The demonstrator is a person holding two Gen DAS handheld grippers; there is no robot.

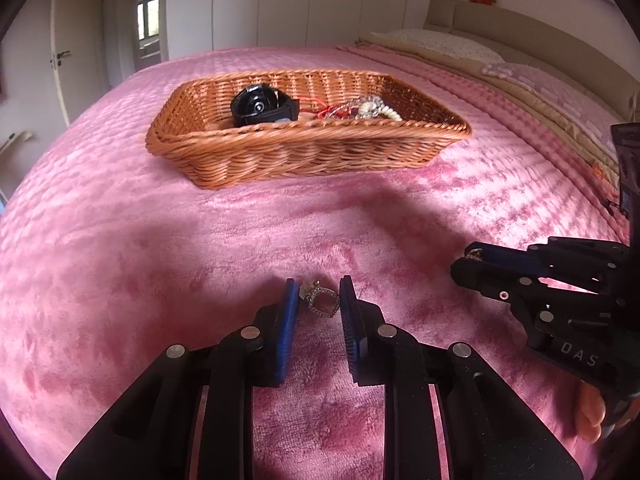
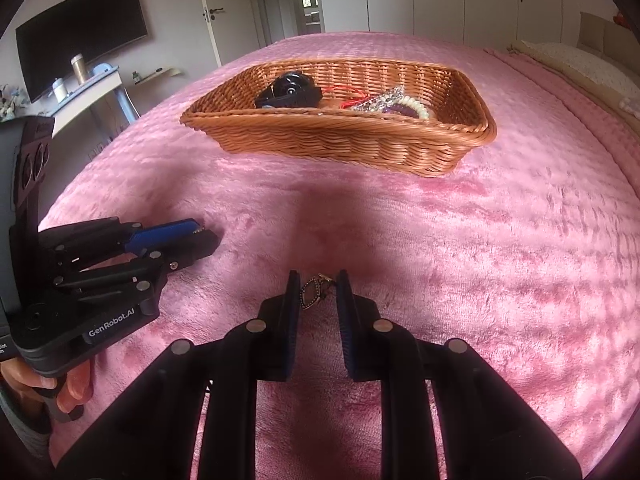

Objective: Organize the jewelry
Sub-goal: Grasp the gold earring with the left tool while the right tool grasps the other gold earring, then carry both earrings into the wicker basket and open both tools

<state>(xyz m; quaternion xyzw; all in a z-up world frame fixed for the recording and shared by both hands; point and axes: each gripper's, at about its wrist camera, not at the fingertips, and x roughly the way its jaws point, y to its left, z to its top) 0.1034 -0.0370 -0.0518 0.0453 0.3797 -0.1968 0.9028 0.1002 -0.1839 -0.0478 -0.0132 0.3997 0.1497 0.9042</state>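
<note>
Since both pieces were tiny and sitting on fluffy pink bedding (image 1: 200, 248), I figured the trick was to go low and close slowly so the pile didn't swallow them. My left tool (image 1: 319, 300) was narrowed down around a silvery earring (image 1: 322, 301), pads (image 1: 290, 312) just beside it on either side, though I couldn't tell if they were actually pinching yet. My right tool (image 2: 318, 292) was in the same spot with a darker earring (image 2: 314, 292) between its pads, also not clearly gripped. Each one looked like a small open hexagon-ish frame with sparkly edging and a hook on top, so flimsy and easy to flick away. The wicker basket (image 1: 304, 152) sat well ahead on the bed, already holding a black watch (image 1: 262, 106) and some bead bracelets (image 1: 370, 109).
</note>
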